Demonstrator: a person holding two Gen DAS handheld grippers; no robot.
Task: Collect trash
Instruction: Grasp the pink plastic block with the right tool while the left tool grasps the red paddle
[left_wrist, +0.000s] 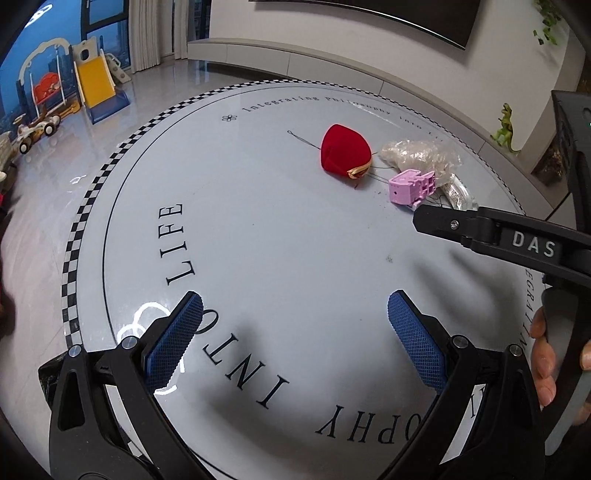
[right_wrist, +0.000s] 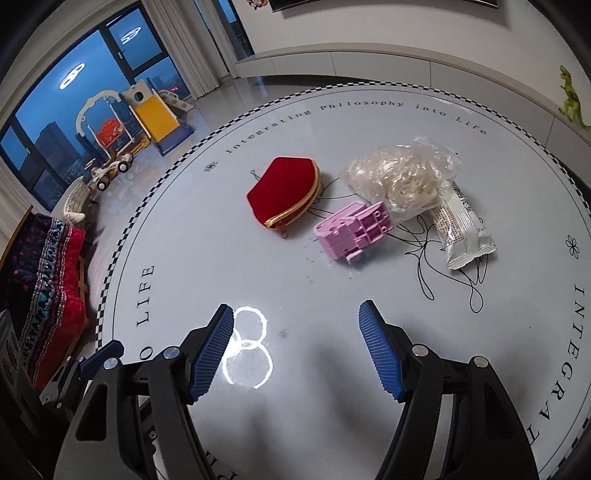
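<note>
On the round white table (right_wrist: 258, 266) lie a crumpled clear plastic bag (right_wrist: 402, 173), a silver snack wrapper (right_wrist: 463, 229), a pink plastic toy block (right_wrist: 354, 230) and a red pouch (right_wrist: 286, 192). They also show in the left wrist view: bag (left_wrist: 421, 151), wrapper (left_wrist: 458, 192), pink block (left_wrist: 410, 186), pouch (left_wrist: 345, 153). My right gripper (right_wrist: 295, 314) is open and empty, above the table short of the pink block. My left gripper (left_wrist: 295, 302) is open and empty, farther back. The right gripper's black finger (left_wrist: 480, 229) reaches in from the right near the wrapper.
The table (left_wrist: 258, 229) has a checkered rim and printed lettering. Beyond its far edge are a low white cabinet (right_wrist: 369, 62), a green toy dinosaur (right_wrist: 570, 98) and a children's slide (right_wrist: 155, 114) on the floor. A red patterned cushion (right_wrist: 51, 295) sits at the left.
</note>
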